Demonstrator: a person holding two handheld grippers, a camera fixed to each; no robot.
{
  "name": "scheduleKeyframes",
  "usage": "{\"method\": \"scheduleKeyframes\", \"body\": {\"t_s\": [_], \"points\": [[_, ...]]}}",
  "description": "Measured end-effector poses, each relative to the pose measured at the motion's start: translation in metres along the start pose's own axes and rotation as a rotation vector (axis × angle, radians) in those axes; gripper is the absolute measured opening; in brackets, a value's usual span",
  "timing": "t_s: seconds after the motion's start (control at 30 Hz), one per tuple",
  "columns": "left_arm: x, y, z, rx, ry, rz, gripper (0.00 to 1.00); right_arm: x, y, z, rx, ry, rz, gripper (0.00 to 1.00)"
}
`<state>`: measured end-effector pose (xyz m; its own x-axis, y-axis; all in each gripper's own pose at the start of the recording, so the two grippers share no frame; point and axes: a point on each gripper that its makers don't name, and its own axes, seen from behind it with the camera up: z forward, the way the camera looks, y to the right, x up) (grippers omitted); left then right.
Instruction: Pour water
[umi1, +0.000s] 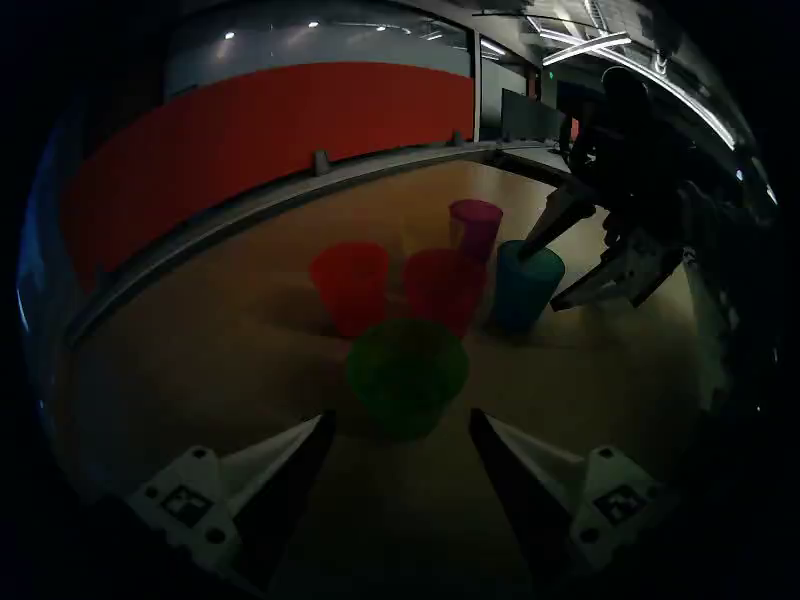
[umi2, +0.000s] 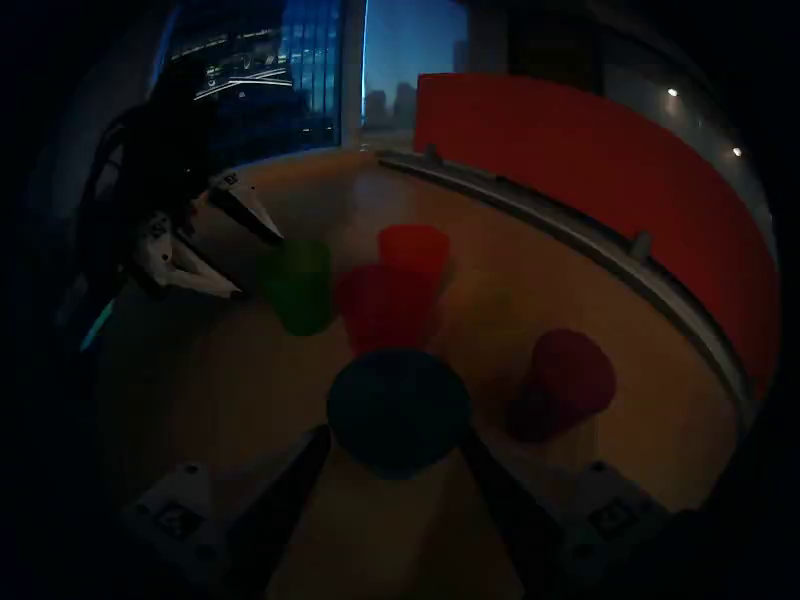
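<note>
A dim room holds a pale wooden table (umi1: 200, 340), bordered at its far edge by a grey metal rail (umi1: 250, 205) and a long red partition panel (umi1: 270, 130). In the right gripper view, tall windows (umi2: 400, 60) show a dusk-blue skyline.

Five tapered plastic cups stand upright and close together in the middle of the table. In the left gripper view the green plastic cup (umi1: 405, 375) is nearest. It sits just ahead of the left gripper (umi1: 400, 418), whose two white-and-black fingers are spread wide with a tip on either side of the cup. I cannot tell whether the tips touch it. Behind it stand the first red plastic cup (umi1: 350, 285) and the second red plastic cup (umi1: 445, 290), side by side. The purple plastic cup (umi1: 475, 228) is farther back.

The teal plastic cup (umi1: 525, 285) stands to the right of the second red one. The right gripper (umi1: 537, 278) reaches in from a dark figure of a person (umi1: 630, 130), and its fingers are parted around that cup. In the right gripper view the teal cup sits between the spread fingertips, and contact is unclear.

The light is too low to tell whether any cup holds water.
</note>
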<state>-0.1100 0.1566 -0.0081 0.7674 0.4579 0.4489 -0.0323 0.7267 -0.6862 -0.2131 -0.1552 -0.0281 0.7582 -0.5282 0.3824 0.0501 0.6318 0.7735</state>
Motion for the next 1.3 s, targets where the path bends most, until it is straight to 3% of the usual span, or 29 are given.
{"method": "scheduleKeyframes", "body": {"t_s": [0.4,0.6,0.77,1.07,1.3], "points": [[0.0,0.001,-0.045,0.067,0.091,-0.06,1.0,-0.006,-0.004,-0.054,-0.083,0.069,0.027,0.99],[0.005,0.002,-0.071,0.118,0.149,-0.062,1.0,-0.003,0.0,-0.081,-0.137,0.117,0.052,0.99],[0.01,0.002,-0.083,0.169,0.192,-0.045,1.0,0.007,0.004,-0.097,-0.197,0.181,0.07,0.99],[0.029,-0.005,-0.106,0.266,0.312,-0.042,1.0,0.034,0.019,-0.126,-0.354,0.331,0.1,1.0],[0.041,-0.017,-0.129,0.369,0.416,-0.05,1.0,0.053,0.039,-0.152,-0.499,0.437,0.132,1.0]]}}
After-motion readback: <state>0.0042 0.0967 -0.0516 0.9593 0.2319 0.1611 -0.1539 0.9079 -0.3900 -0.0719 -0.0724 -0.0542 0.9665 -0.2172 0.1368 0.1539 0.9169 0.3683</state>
